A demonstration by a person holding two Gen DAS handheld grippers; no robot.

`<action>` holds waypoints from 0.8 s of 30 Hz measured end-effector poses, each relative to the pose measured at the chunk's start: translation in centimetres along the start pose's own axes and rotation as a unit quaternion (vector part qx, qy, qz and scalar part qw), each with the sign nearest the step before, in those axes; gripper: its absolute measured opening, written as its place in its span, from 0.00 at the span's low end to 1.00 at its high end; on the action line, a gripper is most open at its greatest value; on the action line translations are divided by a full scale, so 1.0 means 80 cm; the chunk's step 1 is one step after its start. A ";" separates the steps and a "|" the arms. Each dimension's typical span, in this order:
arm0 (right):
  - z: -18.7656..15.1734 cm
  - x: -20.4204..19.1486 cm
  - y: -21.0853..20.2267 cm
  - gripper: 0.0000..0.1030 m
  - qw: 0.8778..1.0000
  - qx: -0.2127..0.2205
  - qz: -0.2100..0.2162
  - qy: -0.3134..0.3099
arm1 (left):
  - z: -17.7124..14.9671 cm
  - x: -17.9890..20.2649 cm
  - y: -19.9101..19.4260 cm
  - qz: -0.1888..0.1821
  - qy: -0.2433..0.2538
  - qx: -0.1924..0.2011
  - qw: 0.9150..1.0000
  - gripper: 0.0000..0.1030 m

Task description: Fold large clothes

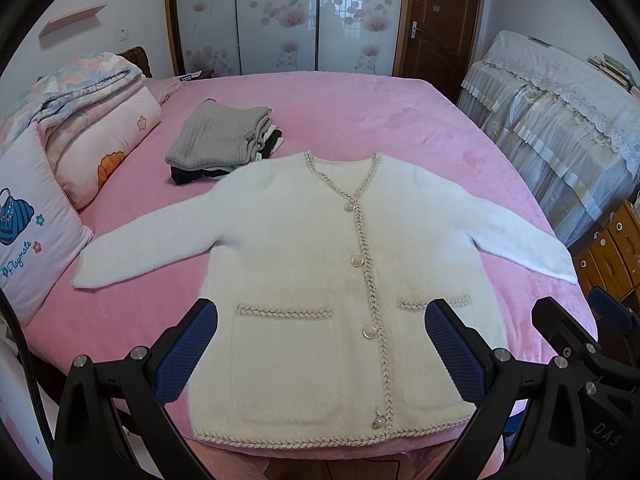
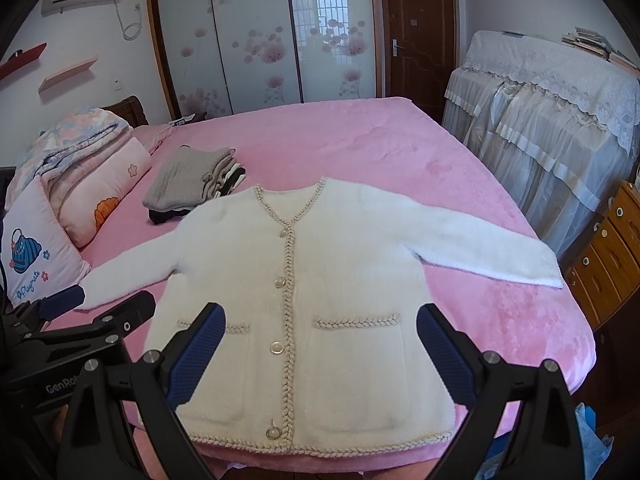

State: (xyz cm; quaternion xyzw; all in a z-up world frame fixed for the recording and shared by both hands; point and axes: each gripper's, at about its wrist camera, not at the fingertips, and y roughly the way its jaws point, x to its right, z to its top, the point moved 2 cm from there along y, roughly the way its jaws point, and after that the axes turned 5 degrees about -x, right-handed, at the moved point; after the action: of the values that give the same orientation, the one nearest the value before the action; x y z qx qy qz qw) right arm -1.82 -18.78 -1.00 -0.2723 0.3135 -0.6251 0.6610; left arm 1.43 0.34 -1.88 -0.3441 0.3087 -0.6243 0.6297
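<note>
Two claws, left claw and right claw, wide apart, empty, above flat white cardigan

cardigan lies flat on the bed, folded stack behind it, pillows left.

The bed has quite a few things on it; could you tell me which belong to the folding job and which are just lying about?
Job: white cardigan, spread flat, unfolded; stack of folded clothes; left gripper and right gripper, both open.

Lying about: pillow; rolled quilts; pink bed.
</note>
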 end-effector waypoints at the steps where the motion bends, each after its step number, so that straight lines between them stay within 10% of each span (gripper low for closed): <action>1: 0.001 0.001 0.000 0.94 1.000 0.000 0.000 0.001 | 0.001 0.000 0.000 0.001 0.000 0.000 1.000 1.00; 24: 0.016 0.026 -0.005 0.94 1.000 0.024 0.017 0.006 | 0.017 0.013 -0.001 0.002 0.009 0.010 1.000 1.00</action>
State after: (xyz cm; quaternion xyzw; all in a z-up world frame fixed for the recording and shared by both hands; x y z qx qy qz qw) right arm -1.06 -20.92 -0.03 -0.2471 0.3074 -0.6225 0.6760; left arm 2.50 -0.66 -0.99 -0.3315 0.3088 -0.6292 0.6316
